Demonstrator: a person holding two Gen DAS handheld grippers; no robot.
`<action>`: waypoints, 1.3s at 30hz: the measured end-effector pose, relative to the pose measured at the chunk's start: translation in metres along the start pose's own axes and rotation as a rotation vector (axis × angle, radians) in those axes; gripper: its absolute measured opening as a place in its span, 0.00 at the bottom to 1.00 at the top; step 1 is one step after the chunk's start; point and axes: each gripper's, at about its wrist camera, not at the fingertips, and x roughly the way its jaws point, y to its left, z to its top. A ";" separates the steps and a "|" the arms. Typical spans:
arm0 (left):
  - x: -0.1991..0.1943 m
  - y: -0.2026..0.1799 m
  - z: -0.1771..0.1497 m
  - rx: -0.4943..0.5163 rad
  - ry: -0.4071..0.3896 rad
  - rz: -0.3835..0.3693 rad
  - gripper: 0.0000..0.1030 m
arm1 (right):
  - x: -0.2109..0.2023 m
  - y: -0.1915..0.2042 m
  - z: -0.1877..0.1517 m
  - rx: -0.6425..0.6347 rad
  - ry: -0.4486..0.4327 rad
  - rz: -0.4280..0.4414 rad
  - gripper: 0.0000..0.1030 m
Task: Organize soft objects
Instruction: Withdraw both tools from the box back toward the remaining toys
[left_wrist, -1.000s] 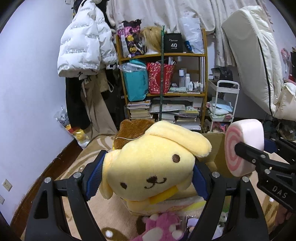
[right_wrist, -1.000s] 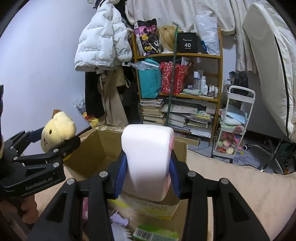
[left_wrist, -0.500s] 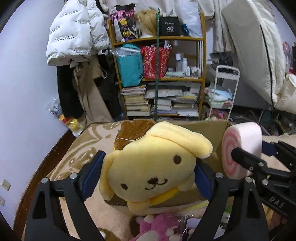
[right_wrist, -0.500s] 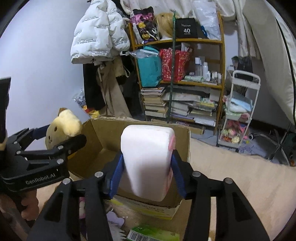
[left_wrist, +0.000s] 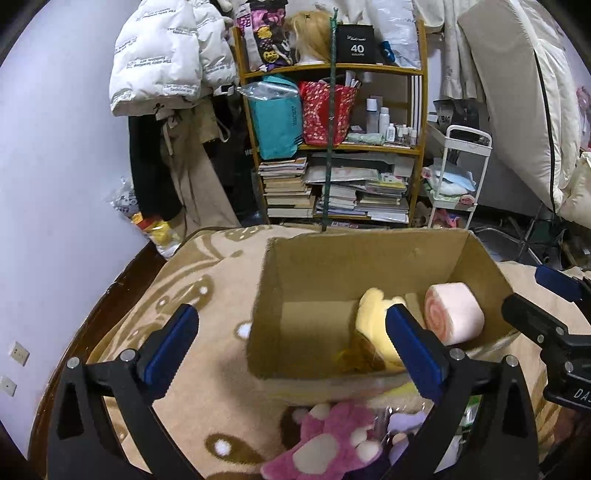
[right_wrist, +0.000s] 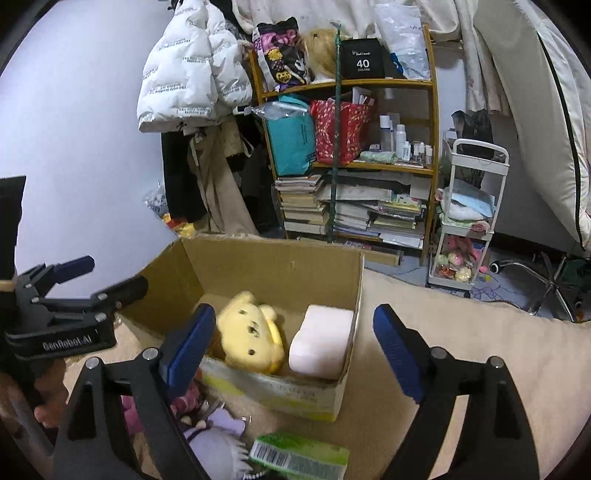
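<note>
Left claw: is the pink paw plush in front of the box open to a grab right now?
Probably yes. The left claw is open and empty, and the pink paw plush lies just below it, outside the cardboard box, uncovered on top.

- Wall (left_wrist: 66, 155): plain pale lilac, with two socket plates (left_wrist: 14, 365) low down at left.
- Floor: dark wood edge (left_wrist: 110, 291), covered by a beige patterned blanket (left_wrist: 192, 280).
- Wooden shelf unit (left_wrist: 421, 110): stacked books (left_wrist: 288, 192), teal bag (left_wrist: 275, 118), red bag (left_wrist: 327, 110), small bottles (left_wrist: 384, 120).
- White puffer jacket (left_wrist: 162, 62) hangs left of the shelf unit, above dark and beige garments.
- White trolley cart (left_wrist: 460, 177) stands right of the shelf unit.
- Cream mattress (left_wrist: 517, 96) leans at right.
</note>
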 end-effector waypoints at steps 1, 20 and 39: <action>-0.001 0.000 0.001 -0.003 0.004 0.000 0.97 | -0.002 0.001 -0.002 -0.001 0.004 -0.003 0.89; -0.077 0.027 -0.051 -0.015 0.077 0.031 0.97 | -0.080 0.026 -0.029 0.017 0.061 -0.005 0.89; -0.090 0.017 -0.080 0.013 0.128 0.035 0.97 | -0.088 0.026 -0.068 0.085 0.149 -0.026 0.89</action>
